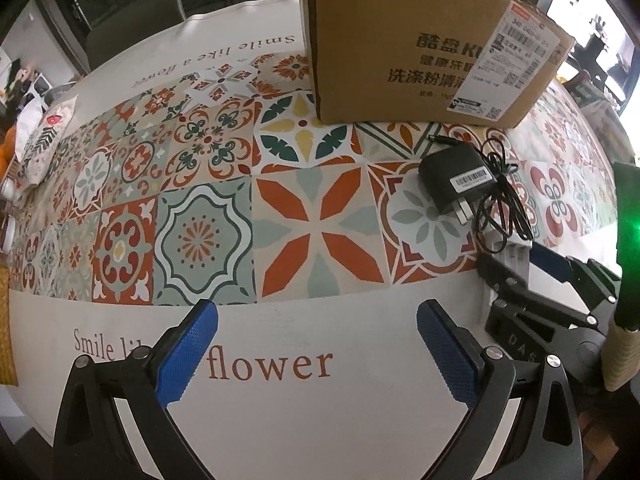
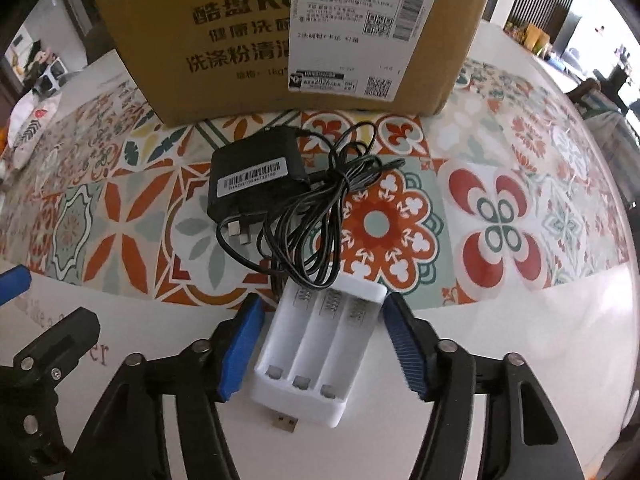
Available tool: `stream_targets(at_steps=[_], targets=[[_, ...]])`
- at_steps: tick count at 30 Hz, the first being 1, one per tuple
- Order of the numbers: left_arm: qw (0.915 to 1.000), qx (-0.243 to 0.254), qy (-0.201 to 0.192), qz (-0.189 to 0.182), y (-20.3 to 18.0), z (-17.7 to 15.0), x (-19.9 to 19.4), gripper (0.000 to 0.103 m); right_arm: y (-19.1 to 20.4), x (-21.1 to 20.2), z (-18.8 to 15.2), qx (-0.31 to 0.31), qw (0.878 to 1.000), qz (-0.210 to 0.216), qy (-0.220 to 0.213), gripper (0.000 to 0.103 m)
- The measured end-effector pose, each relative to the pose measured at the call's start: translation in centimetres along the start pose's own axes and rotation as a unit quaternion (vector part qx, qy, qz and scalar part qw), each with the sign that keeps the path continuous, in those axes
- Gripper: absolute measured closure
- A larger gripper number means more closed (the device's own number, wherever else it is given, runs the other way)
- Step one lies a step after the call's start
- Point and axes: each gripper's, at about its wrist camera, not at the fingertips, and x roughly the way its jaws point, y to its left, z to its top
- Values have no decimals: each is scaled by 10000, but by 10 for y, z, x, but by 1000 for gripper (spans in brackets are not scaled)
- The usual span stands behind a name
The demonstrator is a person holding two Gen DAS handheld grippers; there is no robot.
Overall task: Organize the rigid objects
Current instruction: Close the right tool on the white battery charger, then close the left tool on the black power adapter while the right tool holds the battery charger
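Observation:
A white three-slot battery charger (image 2: 320, 350) lies on the table between the open blue-padded fingers of my right gripper (image 2: 322, 312); the pads stand on each side of it with small gaps. A black power adapter (image 2: 256, 176) with a tangled black cord (image 2: 320, 216) lies just beyond it, and also shows in the left wrist view (image 1: 460, 178). A brown cardboard box (image 2: 248, 40) stands behind, seen from the left too (image 1: 400, 40). My left gripper (image 1: 316, 320) is open and empty over the white table border. The right gripper (image 1: 520, 280) shows at its right.
The table wears a patterned tile cloth (image 1: 280, 220) with a white border. A patterned pouch (image 1: 44, 132) and clutter lie at the far left edge. A green-lit device (image 1: 630, 240) stands at the right.

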Motion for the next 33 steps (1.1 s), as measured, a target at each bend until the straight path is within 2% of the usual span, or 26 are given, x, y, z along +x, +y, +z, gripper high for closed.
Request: stream_targets(at_steps=[4,8,16,26,33], targets=[[10000,84,11,-42,-5,-4,0,2,-12,-9,-13,7,9999,98,-54,51],[9998,165,25,-96,-10,-5,-1,2,-32,-23,-28,153,9992,377,-38,52],[9994,329,-19,-118,-22,-3,-3,2,-47,-46,-41,254,9983,504,-159,53],[9984,474,-172,-262,-45,15,-1,2,-69,-54,-30,404,9978,447,-285,53],[9966,576,-288,-517,-67,40,1,3,-87,-52,-21,576,9967,518,-238,54]])
